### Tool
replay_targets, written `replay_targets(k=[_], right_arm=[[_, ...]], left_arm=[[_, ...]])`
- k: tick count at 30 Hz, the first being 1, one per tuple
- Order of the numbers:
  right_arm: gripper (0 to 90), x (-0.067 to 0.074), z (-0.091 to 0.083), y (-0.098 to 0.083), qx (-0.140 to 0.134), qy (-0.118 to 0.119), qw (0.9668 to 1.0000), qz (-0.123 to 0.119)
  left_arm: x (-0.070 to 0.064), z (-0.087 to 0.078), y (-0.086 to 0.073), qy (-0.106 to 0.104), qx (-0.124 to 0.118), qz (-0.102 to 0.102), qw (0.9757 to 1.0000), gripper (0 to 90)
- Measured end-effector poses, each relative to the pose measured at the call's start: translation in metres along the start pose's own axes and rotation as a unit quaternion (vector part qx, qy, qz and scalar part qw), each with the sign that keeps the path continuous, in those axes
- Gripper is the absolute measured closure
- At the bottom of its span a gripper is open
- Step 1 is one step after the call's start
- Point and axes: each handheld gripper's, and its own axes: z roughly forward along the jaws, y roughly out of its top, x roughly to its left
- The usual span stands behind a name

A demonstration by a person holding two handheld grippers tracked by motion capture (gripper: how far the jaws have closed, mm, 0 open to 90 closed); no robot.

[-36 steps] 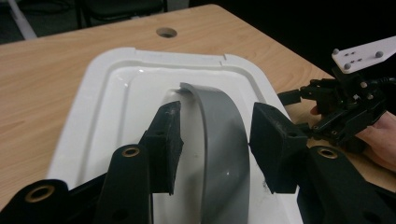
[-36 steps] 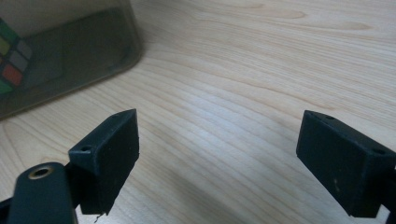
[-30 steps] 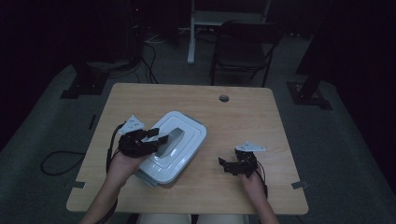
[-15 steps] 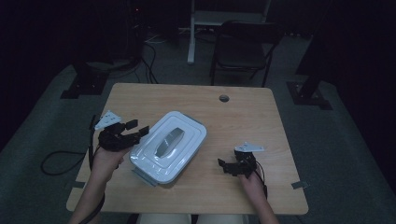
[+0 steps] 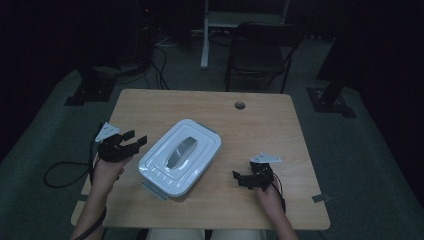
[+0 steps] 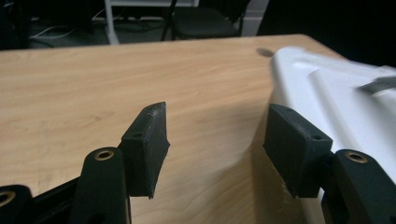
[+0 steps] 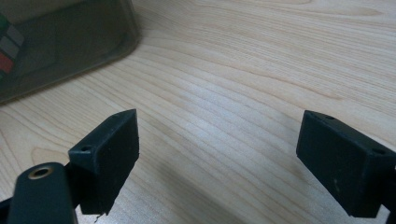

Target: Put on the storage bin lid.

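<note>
- On the wooden tabletop (image 5: 260, 120), a white lidded storage box (image 5: 180, 157) sits a little left of centre, with a grey handle (image 5: 181, 151) running along the top of its lid.
- Beside the box's left edge, the left claw (image 5: 136, 142) hovers with its jaws spread apart and nothing between them; they have just been opening. In the left gripper view the box (image 6: 345, 107) lies just beside the right-hand jaw, apart from it as far as can be told.
- Near the front right of the tabletop, the right claw (image 5: 239, 178) rests low with its jaws spread wide over bare wood, well apart from the box. (The right gripper view catches a dark translucent wall of the box (image 7: 65, 42) at its upper left.)
- Judged step: the left claw looks freshly clear of the box. To do this well, keep the jaws wide enough to clear the rim, so that the box is not nudged out of place.
- Orientation: the box lies flat, lid up. Its long axis runs diagonally, from the near left towards the far right of the tabletop, and the handle follows that same line.
</note>
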Motion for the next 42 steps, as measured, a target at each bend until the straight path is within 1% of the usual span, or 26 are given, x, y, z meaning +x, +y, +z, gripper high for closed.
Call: replay_targets(k=[2,4,5,6,7,9,10,11,12,14,16,17,19,20,21,22,24,25,26,28,30,32,34,35,38,42], right_arm=[[13.2,0.000,0.000,0.000,0.001,0.000,1.0000,0.000],[13.2,0.000,0.000,0.000,0.000,0.001,1.0000,-0.001],[13.2,0.000,0.000,0.000,0.000,0.001,1.0000,0.000],[13.2,0.000,0.000,0.000,0.000,0.001,1.0000,0.001],[13.2,0.000,0.000,0.000,0.000,0.001,1.0000,0.000],[13.2,0.000,0.000,0.000,0.000,0.001,1.0000,0.001],[13.2,0.000,0.000,0.000,0.000,0.001,1.0000,0.000],[13.2,0.000,0.000,0.000,0.000,0.001,1.0000,-0.001],[13.2,0.000,0.000,0.000,0.000,0.002,1.0000,0.000],[13.2,0.000,0.000,0.000,0.000,0.001,1.0000,-0.001],[13.2,0.000,0.000,0.000,0.001,0.002,1.0000,0.000],[13.2,0.000,0.000,0.000,0.002,0.001,1.0000,-0.001],[13.2,0.000,0.000,0.000,0.002,0.002,1.0000,0.000],[13.2,0.000,0.000,0.000,0.002,0.001,1.0000,-0.001],[13.2,0.000,0.000,0.000,0.003,0.001,1.0000,-0.001],[13.2,0.000,0.000,0.000,0.003,0.002,1.0000,-0.001],[13.2,0.000,0.000,0.000,0.000,0.002,1.0000,0.000],[13.2,0.000,0.000,0.000,0.001,0.002,1.0000,-0.001],[13.2,0.000,0.000,-0.001,0.002,0.002,1.0000,-0.001],[13.2,0.000,0.000,-0.001,0.002,0.002,1.0000,0.000],[13.2,0.000,0.000,-0.001,0.001,0.002,1.0000,0.000],[13.2,0.000,0.000,-0.001,0.003,0.001,1.0000,-0.001],[13.2,0.000,0.000,-0.001,0.001,0.002,1.0000,0.001],[13.2,0.000,0.000,-0.001,0.001,0.003,1.0000,0.000],[13.2,0.000,0.000,-0.001,0.000,0.002,1.0000,0.001],[13.2,0.000,-0.001,0.000,-0.001,0.002,1.0000,0.002]], left_arm=[[0.003,0.004,-0.005,-0.003,0.007,0.004,1.0000,37.6],[0.004,0.010,-0.009,0.001,0.022,0.007,0.9997,35.7],[0.005,0.013,-0.011,-0.003,0.028,0.006,0.9996,31.2],[0.005,0.016,-0.013,-0.006,0.036,0.008,0.9993,29.8],[0.005,0.018,-0.015,-0.007,0.035,0.008,0.9993,29.8],[0.008,0.020,-0.018,-0.013,0.028,-0.006,0.9995,28.0],[0.009,0.021,-0.018,-0.008,0.025,-0.009,0.9996,27.3],[0.010,0.022,-0.019,0.000,0.023,-0.008,0.9997,27.4],[0.011,0.023,-0.020,0.008,0.027,-0.009,0.9996,27.0],[0.013,0.027,-0.022,0.012,0.033,-0.013,0.9993,20.9],[0.015,0.030,-0.025,0.016,0.039,-0.011,0.9991,20.9],[0.015,0.032,-0.027,0.020,0.042,-0.008,0.9989,19.3],[0.017,0.035,-0.030,0.023,0.046,-0.009,0.9986,16.7],[0.017,0.037,-0.032,0.028,0.046,-0.013,0.9985,15.7],[0.018,0.039,-0.034,0.030,0.051,-0.014,0.9981,9.2],[0.018,0.040,-0.036,0.034,0.053,-0.019,0.9979,8.6],[0.019,0.042,-0.038,0.042,0.055,-0.022,0.9974,8.5],[0.020,0.043,-0.039,0.045,0.054,-0.028,0.9971,7.4],[0.021,0.044,-0.040,0.049,0.057,-0.028,0.9967,0.3],[0.022,0.047,-0.042,0.057,0.063,-0.024,0.9961,0.5],[0.021,0.049,-0.044,0.053,0.066,-0.024,0.9961,0.5],[0.019,0.051,-0.045,0.051,0.069,-0.016,0.9961,0.6],[0.018,0.053,-0.047,0.038,0.075,-0.023,0.9962,0.5],[0.017,0.054,-0.048,0.036,0.078,-0.024,0.9960,0.5],[0.013,0.056,-0.050,0.029,0.080,-0.015,0.9963,0.6],[0.009,0.056,-0.051,0.028,0.077,-0.011,0.9965,0.9]])
